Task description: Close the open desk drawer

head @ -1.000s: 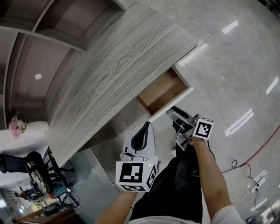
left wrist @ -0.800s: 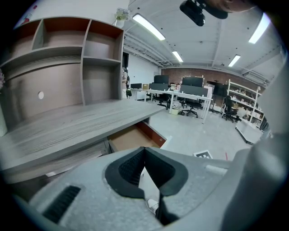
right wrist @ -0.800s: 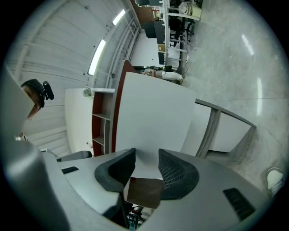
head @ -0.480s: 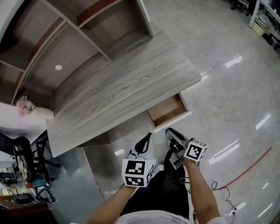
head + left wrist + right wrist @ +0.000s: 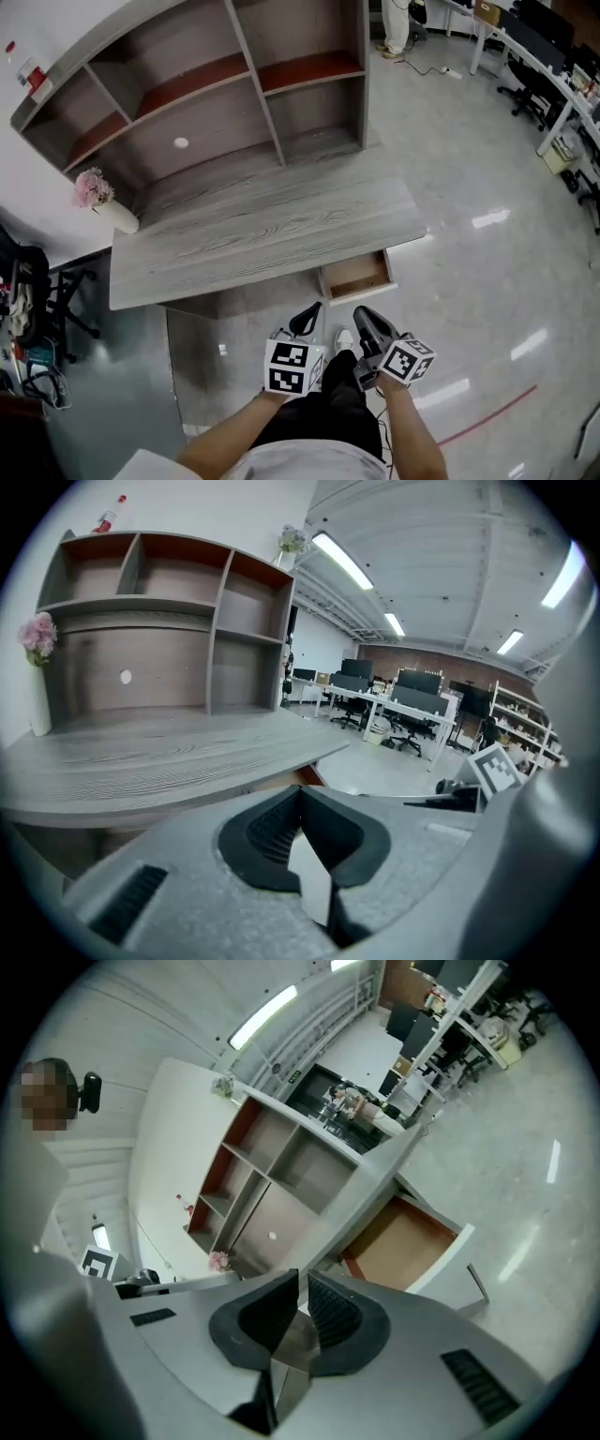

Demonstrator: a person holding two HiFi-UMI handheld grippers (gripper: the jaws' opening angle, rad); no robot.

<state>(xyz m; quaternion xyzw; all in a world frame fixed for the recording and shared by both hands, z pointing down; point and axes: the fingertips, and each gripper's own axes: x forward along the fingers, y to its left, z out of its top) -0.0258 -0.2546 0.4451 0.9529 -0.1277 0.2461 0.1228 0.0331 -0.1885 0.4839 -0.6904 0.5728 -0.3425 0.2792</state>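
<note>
The grey wood-grain desk (image 5: 262, 239) stands ahead of me, and its drawer (image 5: 356, 275) is pulled out at the front right, showing an empty brown inside. Both grippers hang in the air short of the desk, apart from the drawer. My left gripper (image 5: 309, 316) is shut and holds nothing; its tips (image 5: 298, 794) meet over the desk top (image 5: 169, 761). My right gripper (image 5: 362, 321) is closing: only a narrow slit remains between the pads (image 5: 302, 1283), with nothing between them. The open drawer (image 5: 403, 1246) lies beyond those pads, with its white front and handle toward me.
A shelf unit (image 5: 216, 84) with several cubbies rises along the desk's back. A white vase of pink flowers (image 5: 98, 199) stands at the desk's left end. A black office chair (image 5: 28, 281) is left of the desk. More desks and chairs (image 5: 553, 66) fill the far right of the glossy floor.
The desk and drawer now look smaller and farther off in the head view, with the shelf unit in sight. Both grippers sit lower in the frame, farther from the drawer.
</note>
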